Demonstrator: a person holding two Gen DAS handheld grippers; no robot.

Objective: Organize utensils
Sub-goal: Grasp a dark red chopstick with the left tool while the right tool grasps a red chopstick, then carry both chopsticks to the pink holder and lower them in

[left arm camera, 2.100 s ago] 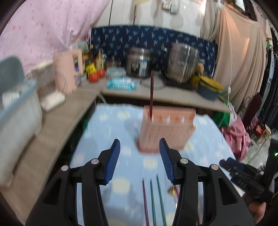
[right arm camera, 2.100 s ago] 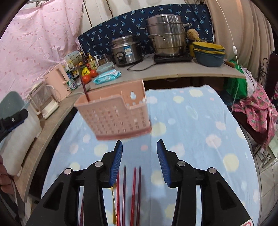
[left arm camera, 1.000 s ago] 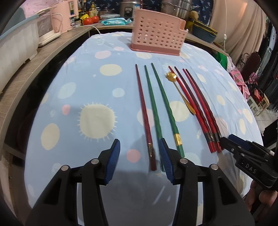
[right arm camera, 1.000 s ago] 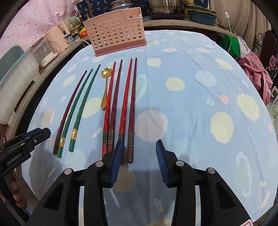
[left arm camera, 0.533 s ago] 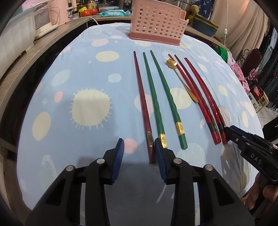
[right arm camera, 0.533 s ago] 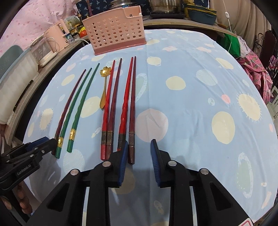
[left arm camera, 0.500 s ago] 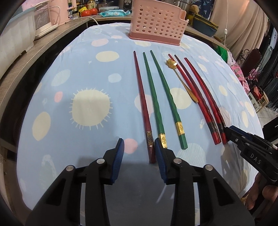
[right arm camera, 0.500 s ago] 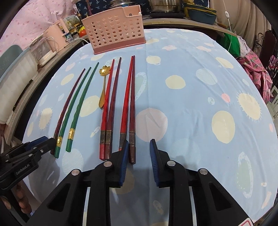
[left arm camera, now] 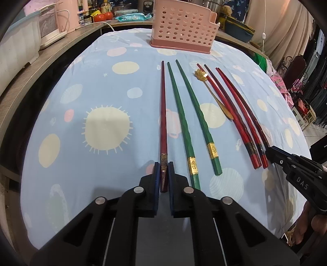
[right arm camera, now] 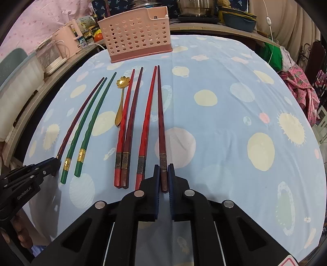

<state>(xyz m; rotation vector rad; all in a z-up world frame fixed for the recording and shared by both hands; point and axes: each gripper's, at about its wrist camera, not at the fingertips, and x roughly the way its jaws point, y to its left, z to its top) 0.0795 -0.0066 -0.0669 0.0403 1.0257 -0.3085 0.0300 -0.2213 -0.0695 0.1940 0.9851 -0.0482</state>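
Observation:
Several chopsticks and a gold flower spoon (left arm camera: 212,94) lie in a row on the blue spotted tablecloth (left arm camera: 92,86), in front of a pink perforated utensil basket (left arm camera: 183,26). My left gripper (left arm camera: 164,163) is closing, its pads pressing the thick end of the leftmost dark red chopstick (left arm camera: 163,112). Two green chopsticks (left arm camera: 180,116) lie just right of it. My right gripper (right arm camera: 164,165) is closing too, its pads on the thick end of the rightmost dark red chopstick (right arm camera: 160,114). Both chopsticks still rest on the cloth. A dark stick stands in the basket (right arm camera: 134,34).
A wooden counter (left arm camera: 24,81) runs along the left with a white box and pink appliances (right arm camera: 65,38). Pots and bowls (right arm camera: 238,18) stand on the counter behind the basket. The cloth (right arm camera: 235,122) right of the chopsticks is bare. Pink fabric (right arm camera: 298,88) lies at the far right.
Both pairs of jaws have narrowed from apart to pressing on a chopstick end. The left gripper edged slightly forward over its chopstick; the right kept its place.

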